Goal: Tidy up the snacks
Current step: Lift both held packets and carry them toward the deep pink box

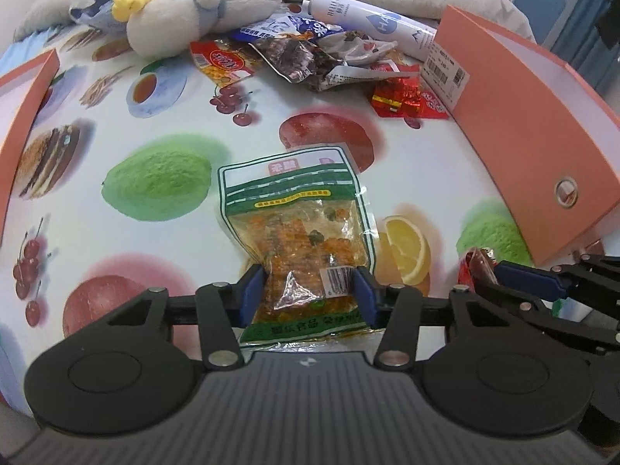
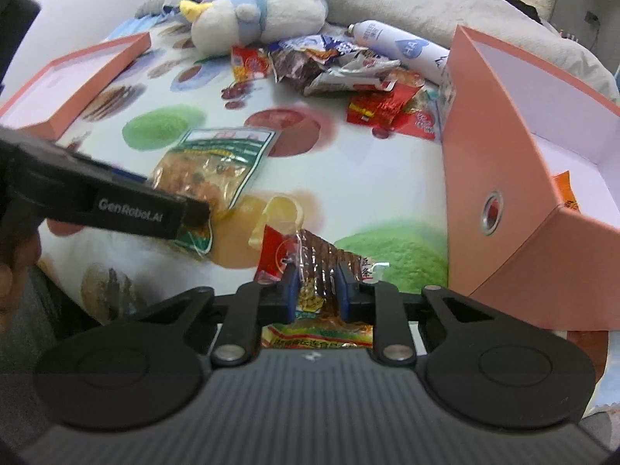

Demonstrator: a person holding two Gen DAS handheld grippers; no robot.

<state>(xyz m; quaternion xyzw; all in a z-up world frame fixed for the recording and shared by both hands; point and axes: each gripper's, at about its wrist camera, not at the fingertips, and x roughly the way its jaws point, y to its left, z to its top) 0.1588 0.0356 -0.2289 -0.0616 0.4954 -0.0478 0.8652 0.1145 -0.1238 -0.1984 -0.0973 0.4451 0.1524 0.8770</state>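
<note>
A clear snack bag with green borders and orange pieces [image 1: 298, 209] lies on the fruit-printed cloth [image 1: 166, 124]. My left gripper [image 1: 310, 290] is shut on its near end, and the blue pads pinch the bag into a waist. The same green bag [image 2: 209, 166] shows in the right wrist view under the left gripper's black arm [image 2: 116, 201]. My right gripper [image 2: 317, 290] is shut on a red and brown snack packet [image 2: 310, 248] beside the orange box [image 2: 503, 155]. From the left wrist view that packet [image 1: 474, 261] is mostly hidden by the right gripper's fingers [image 1: 519, 275].
A pile of loose snack packets [image 1: 310, 58] lies at the far side, with a plush toy [image 1: 201, 7] and a white bottle [image 1: 379, 19] behind it. The open orange box [image 1: 523, 135] stands on the right. An orange tray or lid [image 1: 23, 97] lies on the left.
</note>
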